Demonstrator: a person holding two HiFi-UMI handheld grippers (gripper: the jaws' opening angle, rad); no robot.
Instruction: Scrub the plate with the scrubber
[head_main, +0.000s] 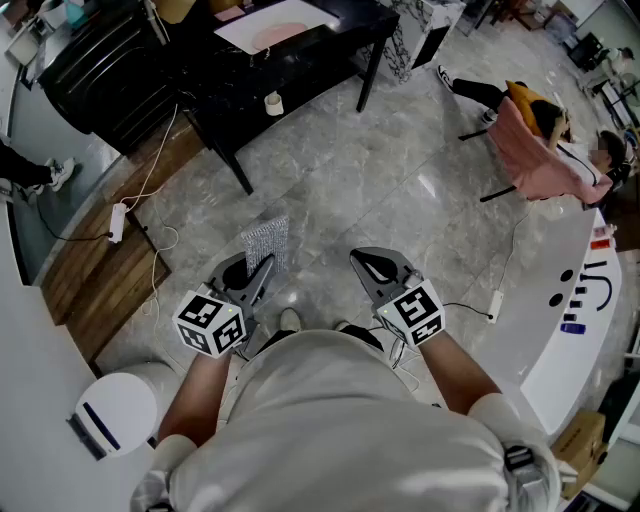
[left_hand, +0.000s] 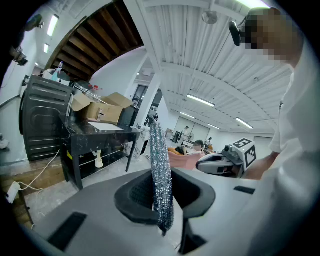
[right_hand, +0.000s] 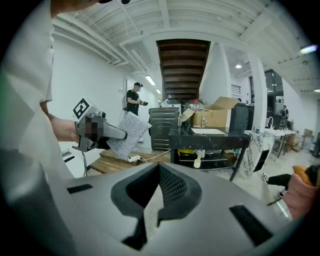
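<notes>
Two grippers are held out in front of the person over the grey stone floor (head_main: 380, 190), well apart from the black counter (head_main: 300, 60) ahead. A pale sheet (head_main: 262, 22) bearing a pinkish round shape (head_main: 283, 35) lies on that counter; whether this is the plate cannot be told. The right gripper (head_main: 358, 258) has its jaws together with nothing between them. The left gripper (head_main: 262, 272) is clamped on the lower edge of the scrubber (head_main: 266, 243), a silver mesh pad standing upright above the jaws.

Judgement: scrubbing has not begun.

Risks: the pad is held by one edge only, so pressure could fold it or drag it out. A plate not steadied by the free gripper could skid across the counter.
</notes>
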